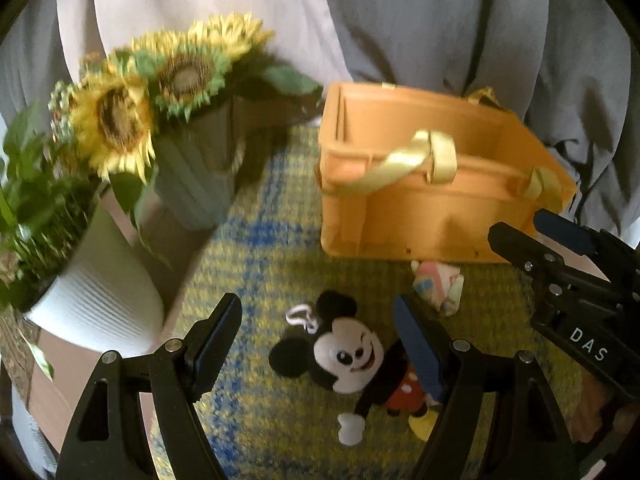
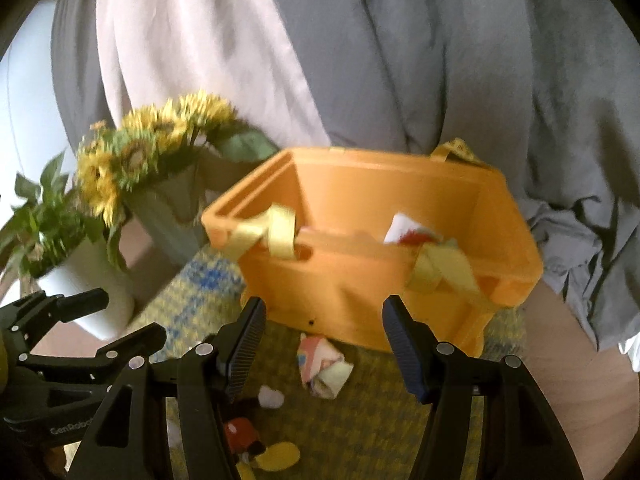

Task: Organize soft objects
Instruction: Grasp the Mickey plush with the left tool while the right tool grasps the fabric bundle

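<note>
- Left gripper [image 1: 318,350]: jaws apart, nothing held; it hangs above the plush [image 1: 352,356], which lies face up on the mat [image 1: 256,420].
- Plush: the right finger [image 1: 418,350] of the left gripper covers part of its body; contact cannot be determined.
- Right gripper [image 2: 324,346]: jaws apart, nothing held; it points at the cloth bundle [image 2: 325,366].
- Cloth bundle: lies on the mat just in front of the bin [image 2: 360,280], between the plush and the bin wall.
- Bin: orange, open top, yellow straps [image 2: 276,232] over the near rim; it already holds a white and red soft item [image 2: 404,232].
- Sunflowers [image 1: 120,116] in a grey vase [image 1: 192,184] stand left of the bin, beside a white pot [image 1: 100,296] with a green plant.
- Grey curtain [image 2: 440,60] hangs behind the bin.
</note>
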